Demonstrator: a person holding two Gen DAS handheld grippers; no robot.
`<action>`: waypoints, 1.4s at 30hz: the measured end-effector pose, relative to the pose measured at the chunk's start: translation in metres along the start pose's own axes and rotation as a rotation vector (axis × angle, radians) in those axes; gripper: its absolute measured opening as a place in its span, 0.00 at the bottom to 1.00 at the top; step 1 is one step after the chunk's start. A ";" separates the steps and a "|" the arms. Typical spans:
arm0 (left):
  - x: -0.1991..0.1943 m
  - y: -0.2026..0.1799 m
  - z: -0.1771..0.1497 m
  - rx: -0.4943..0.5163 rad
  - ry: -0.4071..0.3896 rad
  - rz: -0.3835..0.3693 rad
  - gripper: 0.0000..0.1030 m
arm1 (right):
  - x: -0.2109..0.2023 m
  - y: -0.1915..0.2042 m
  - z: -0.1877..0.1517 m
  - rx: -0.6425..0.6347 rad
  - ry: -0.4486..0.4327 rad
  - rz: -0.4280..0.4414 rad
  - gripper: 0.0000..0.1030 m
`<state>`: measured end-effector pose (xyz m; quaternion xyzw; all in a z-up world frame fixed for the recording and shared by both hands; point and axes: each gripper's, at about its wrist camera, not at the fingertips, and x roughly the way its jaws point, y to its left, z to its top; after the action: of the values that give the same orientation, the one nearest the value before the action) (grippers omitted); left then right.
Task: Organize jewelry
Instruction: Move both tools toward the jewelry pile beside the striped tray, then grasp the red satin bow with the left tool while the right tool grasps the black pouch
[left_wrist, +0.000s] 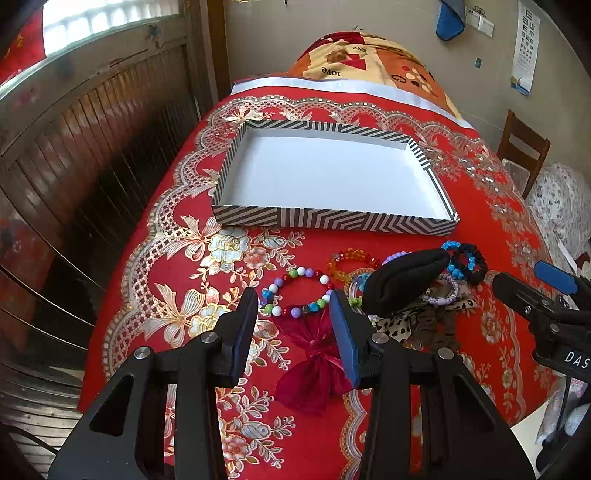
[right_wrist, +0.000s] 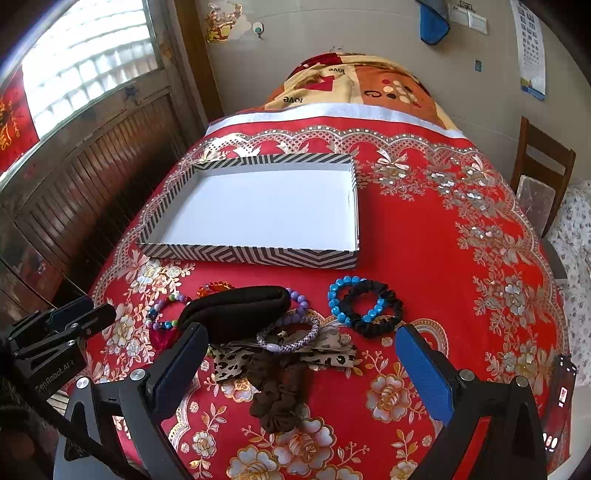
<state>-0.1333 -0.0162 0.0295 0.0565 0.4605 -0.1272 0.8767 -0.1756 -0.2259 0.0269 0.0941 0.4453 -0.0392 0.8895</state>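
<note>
An empty striped box with a white floor stands on the red tablecloth; it also shows in the right wrist view. In front of it lie a multicolour bead bracelet, an orange bracelet, a blue bead bracelet, a black scrunchie, a black padded clip, a lilac hair tie, a leopard bow, a brown scrunchie and a dark red bow. My left gripper is open above the red bow. My right gripper is open above the brown scrunchie.
A patterned blanket lies over the table's far end. A wooden chair stands at the right. A wood-panelled wall with a window runs along the left. A phone lies at the right table edge.
</note>
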 end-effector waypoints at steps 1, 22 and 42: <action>0.000 0.000 0.000 0.000 0.000 0.001 0.39 | 0.000 0.000 0.000 -0.001 0.000 0.003 0.98; 0.005 0.005 0.000 -0.016 0.018 -0.002 0.39 | 0.002 0.004 -0.002 -0.032 0.012 -0.002 0.98; 0.010 0.007 0.001 -0.023 0.036 -0.012 0.39 | 0.005 -0.004 -0.009 -0.061 0.030 -0.005 0.98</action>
<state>-0.1252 -0.0118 0.0216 0.0459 0.4779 -0.1264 0.8681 -0.1805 -0.2279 0.0175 0.0665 0.4596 -0.0265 0.8852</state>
